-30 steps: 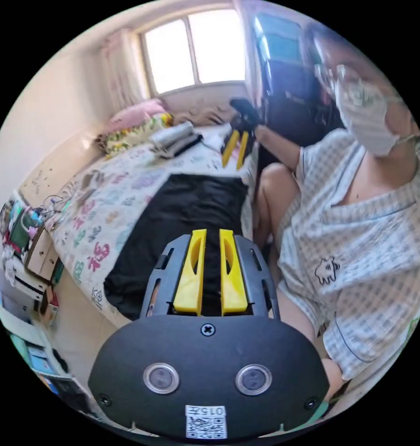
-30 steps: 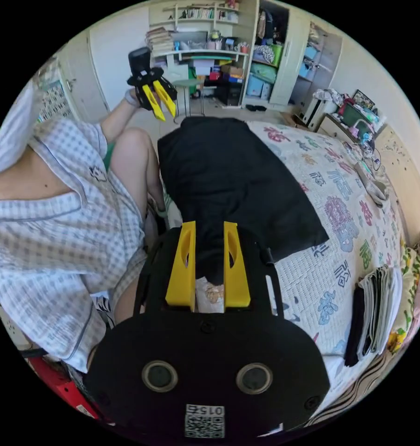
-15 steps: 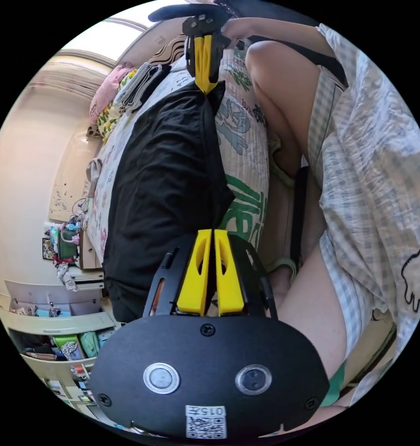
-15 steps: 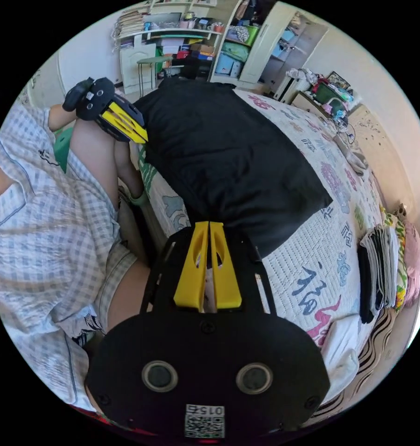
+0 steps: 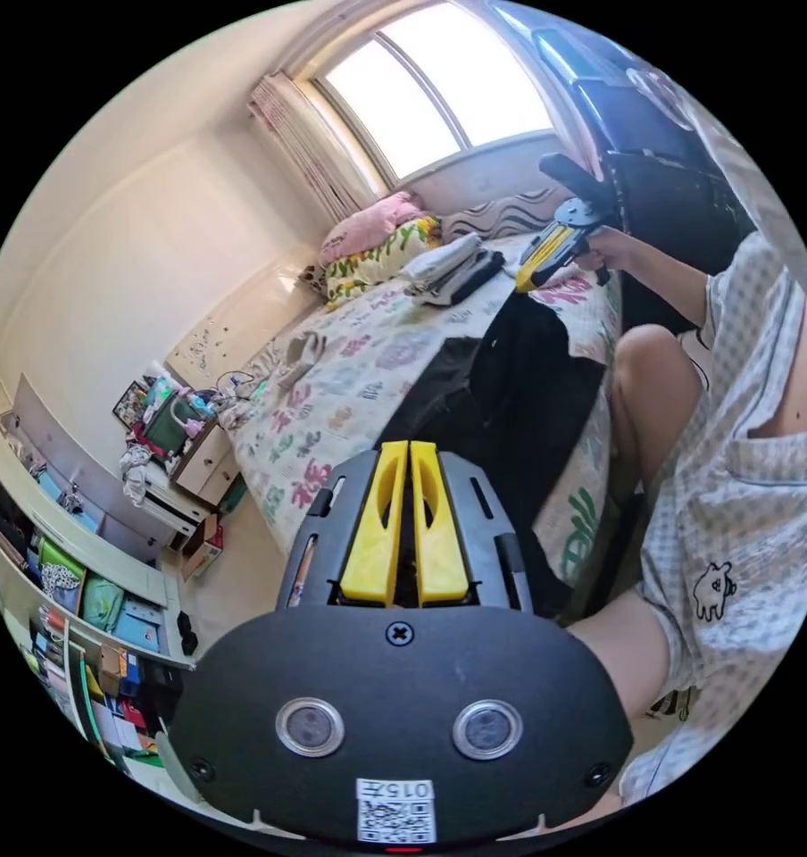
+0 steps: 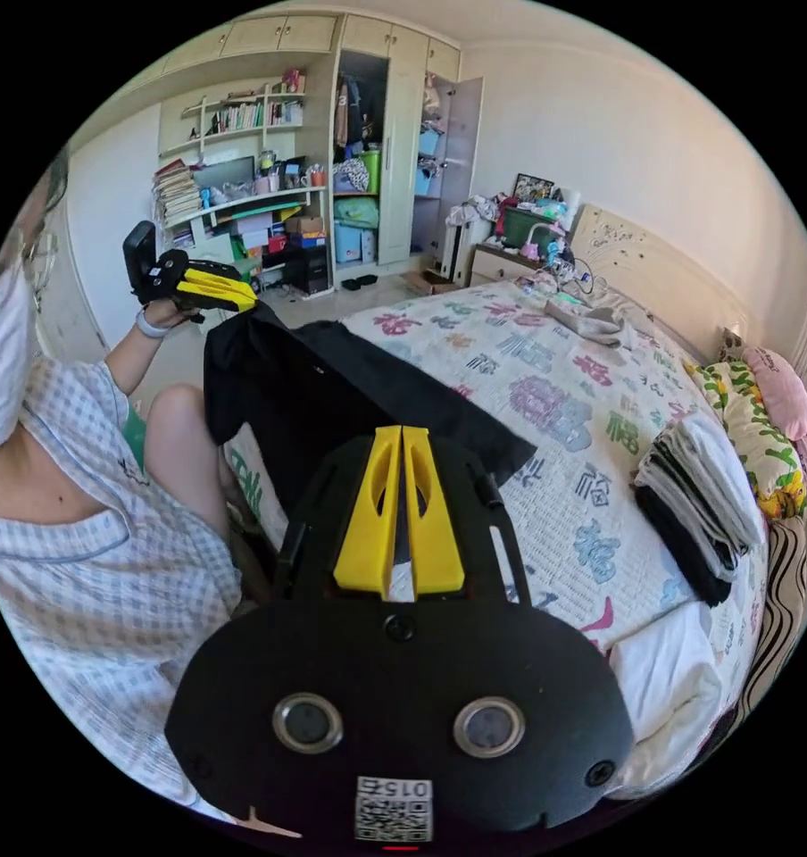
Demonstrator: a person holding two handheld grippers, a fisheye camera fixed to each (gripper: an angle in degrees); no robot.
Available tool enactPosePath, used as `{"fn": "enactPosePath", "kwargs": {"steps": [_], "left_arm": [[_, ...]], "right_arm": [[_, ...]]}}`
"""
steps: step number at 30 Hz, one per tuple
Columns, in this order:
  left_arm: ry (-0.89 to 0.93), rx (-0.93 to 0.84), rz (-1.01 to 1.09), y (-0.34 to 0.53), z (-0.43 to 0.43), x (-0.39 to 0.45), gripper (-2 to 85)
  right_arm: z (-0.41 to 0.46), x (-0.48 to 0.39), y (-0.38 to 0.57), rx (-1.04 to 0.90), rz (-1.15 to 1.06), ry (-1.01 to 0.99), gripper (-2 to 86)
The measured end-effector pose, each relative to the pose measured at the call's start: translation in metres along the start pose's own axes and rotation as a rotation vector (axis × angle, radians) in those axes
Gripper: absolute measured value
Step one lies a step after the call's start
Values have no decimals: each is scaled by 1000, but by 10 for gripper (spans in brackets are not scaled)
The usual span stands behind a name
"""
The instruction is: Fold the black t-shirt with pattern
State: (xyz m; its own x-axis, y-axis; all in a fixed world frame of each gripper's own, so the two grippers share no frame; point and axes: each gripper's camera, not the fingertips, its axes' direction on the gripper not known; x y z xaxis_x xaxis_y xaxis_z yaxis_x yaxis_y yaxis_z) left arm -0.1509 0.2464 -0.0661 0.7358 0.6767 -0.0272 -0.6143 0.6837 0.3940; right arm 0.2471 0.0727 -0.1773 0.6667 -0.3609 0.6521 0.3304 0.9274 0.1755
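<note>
Both hand-held grippers pinch the black t-shirt (image 6: 332,393) off the bed (image 6: 546,402): left hand-held gripper (image 5: 410,451) clamped, right hand-held gripper (image 6: 401,437) clamped. Right gripper view adds bookshelves (image 6: 234,192); bedspread characters unreadable.

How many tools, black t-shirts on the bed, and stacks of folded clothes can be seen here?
Tools: 2, the left tool and the right tool, both shut on the t-shirt
Black t-shirt: 1
Stack of folded clothes: 1
Total: 4
</note>
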Motion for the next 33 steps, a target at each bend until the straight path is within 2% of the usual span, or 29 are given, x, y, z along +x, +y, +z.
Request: {"fn": "enactPosePath", "kwargs": {"steps": [4,8,11,12,14,18,21,25,27,29,32,33], "left_arm": [[-73,5,-66,-49,50,-94,-2],[-245,11,-313,-95,137,-220,-2],[-247,-26,-538,-89,194,-274,-2],[-240,-51,-585,-82,204,-283,-2],[-166,-25,-571,-67,200,-283,-5],[61,-48,-394,-10,130,-234,1],[160,-129,-363,44,63,-176,21],[265,-225,-486,103,-4,-125,56],[260,-271,-564,125,-29,-109,74],[252,-247,-615,130,-39,-110,81],[242,-231,-684,128,-39,-123,84],[267,-245,-698,126,-35,-128,80]], "right_arm": [[19,73,-94,54,69,64,-10],[76,168,-198,64,274,119,-8],[106,211,-211,37,481,115,-1],[103,216,-205,64,488,112,5],[90,214,-188,77,419,8,22],[58,171,-101,-134,216,-238,69],[33,138,-26,-220,248,-283,76],[16,115,28,-295,329,-388,82],[17,99,35,-426,271,-344,95],[23,91,32,-505,228,-292,108],[38,94,25,-547,275,-411,125],[39,97,21,-563,279,-361,119]]}}
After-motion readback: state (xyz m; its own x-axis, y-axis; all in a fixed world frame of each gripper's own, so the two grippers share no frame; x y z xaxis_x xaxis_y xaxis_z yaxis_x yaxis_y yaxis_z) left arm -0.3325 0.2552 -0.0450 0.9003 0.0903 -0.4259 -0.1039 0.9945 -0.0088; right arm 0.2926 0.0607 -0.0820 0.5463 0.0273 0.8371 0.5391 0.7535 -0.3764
